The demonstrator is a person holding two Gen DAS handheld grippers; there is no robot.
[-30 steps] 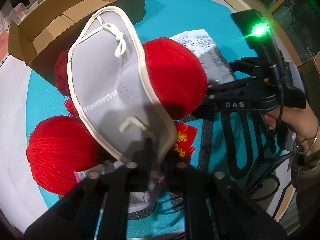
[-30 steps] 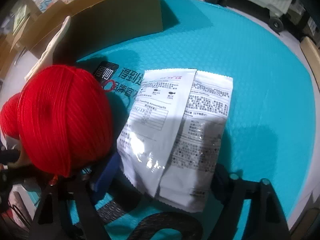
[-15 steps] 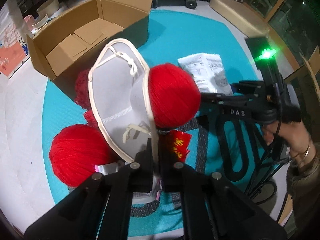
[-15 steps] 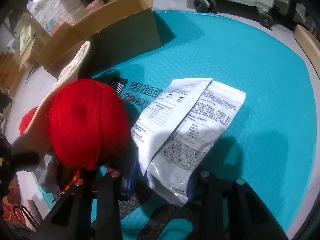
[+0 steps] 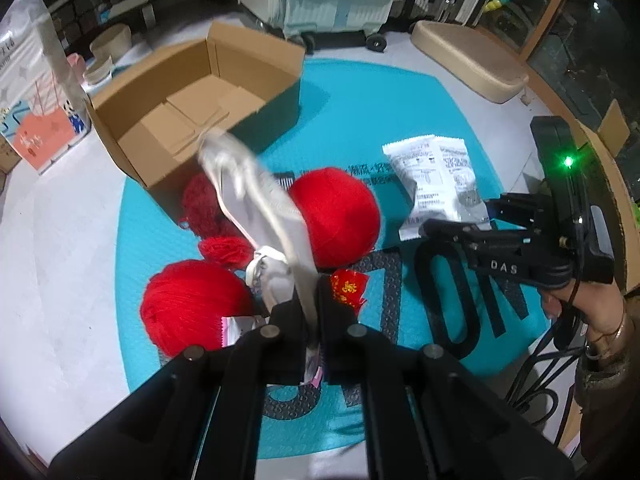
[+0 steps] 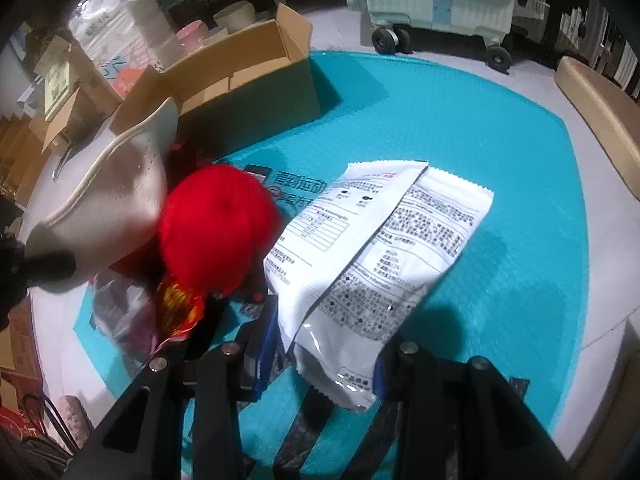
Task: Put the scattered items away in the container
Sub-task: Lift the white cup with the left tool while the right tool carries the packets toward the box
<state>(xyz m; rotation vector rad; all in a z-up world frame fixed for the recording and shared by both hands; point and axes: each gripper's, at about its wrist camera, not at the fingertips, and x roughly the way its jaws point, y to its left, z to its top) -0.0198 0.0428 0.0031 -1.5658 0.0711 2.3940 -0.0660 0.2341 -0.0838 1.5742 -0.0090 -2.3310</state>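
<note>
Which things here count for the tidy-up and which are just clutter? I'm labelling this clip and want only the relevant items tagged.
Job:
cardboard box, empty
grey mask, in the left gripper
white packet, in the right gripper
two red yarn balls
loose red yarn
red sachet

Lying about:
wheeled cabinet
beige cushion
pink and cream bowls

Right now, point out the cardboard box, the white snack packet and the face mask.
cardboard box (image 5: 200,120): left wrist view, bare inner floor.
white snack packet (image 6: 376,240): right wrist view, printed back.
face mask (image 5: 256,196): left wrist view, grey fabric.
</note>
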